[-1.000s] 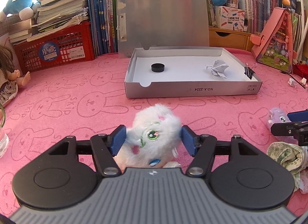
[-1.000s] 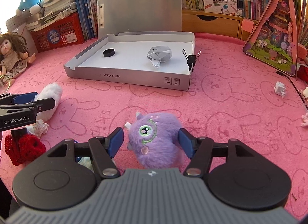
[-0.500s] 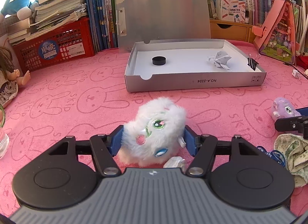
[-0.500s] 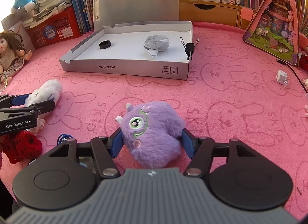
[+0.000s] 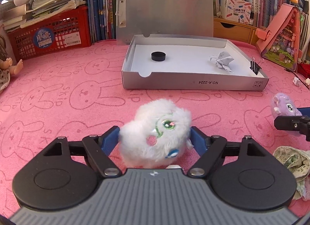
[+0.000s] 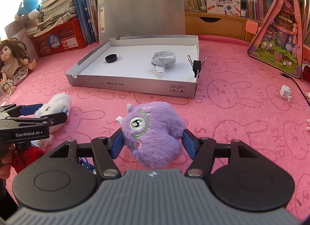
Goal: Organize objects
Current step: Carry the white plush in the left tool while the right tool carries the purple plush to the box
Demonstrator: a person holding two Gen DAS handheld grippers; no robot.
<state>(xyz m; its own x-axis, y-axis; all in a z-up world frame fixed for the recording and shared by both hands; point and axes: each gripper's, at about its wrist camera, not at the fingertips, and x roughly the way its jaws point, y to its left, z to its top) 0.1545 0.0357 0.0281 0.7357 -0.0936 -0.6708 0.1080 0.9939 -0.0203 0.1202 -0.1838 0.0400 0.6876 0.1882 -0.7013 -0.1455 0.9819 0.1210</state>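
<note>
Over the pink cloth (image 5: pixel 58 81), left gripper (image 5: pixel 155 139) jaws clasp the white plush (image 5: pixel 155 134), right gripper (image 6: pixel 153 141) jaws the purple plush (image 6: pixel 155 134).

Bright daylight entered from a window above the red crate (image 6: pixel 58 41), blown out white there. The open box (image 5: pixel 193 85) glared pale inside, its contents casting short soft shadows. Fisheye bending curved the bookshelves behind the box; focus stayed sharp, corners darkened.
</note>
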